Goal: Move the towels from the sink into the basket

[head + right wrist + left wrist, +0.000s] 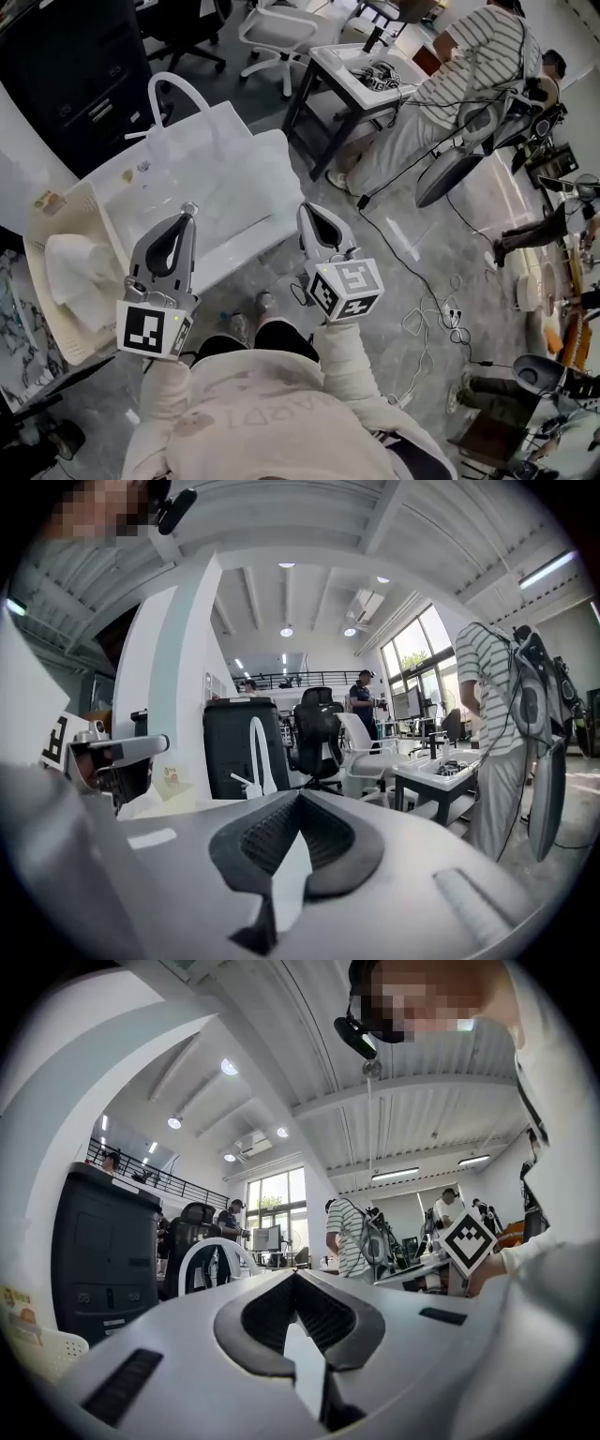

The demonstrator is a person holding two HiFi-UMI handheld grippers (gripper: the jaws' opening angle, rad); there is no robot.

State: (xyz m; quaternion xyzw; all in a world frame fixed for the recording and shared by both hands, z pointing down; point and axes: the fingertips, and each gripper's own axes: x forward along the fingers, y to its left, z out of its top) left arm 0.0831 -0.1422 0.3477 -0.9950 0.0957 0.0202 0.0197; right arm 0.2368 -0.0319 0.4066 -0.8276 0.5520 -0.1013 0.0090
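Note:
The white sink (246, 161) with its curved faucet (176, 89) stands in front of me, and I see nothing lying in its basin. To its left is a cream perforated basket (39, 246) with a folded white towel (80, 272) inside. My left gripper (187, 212) hovers over the sink's near left edge, jaws shut and empty. The right gripper (311, 212) hangs just off the sink's right corner, also shut and empty. In each gripper view the tips (295, 1275) (298, 795) meet with nothing between them; the faucet (255, 752) shows beyond the right one.
A black cabinet (75, 75) stands behind the sink. Office chairs (281, 37) and a small dark table with a white tray (361, 70) are at the back. A person in a striped shirt (478, 56) stands at right. Cables (422, 319) trail over the floor.

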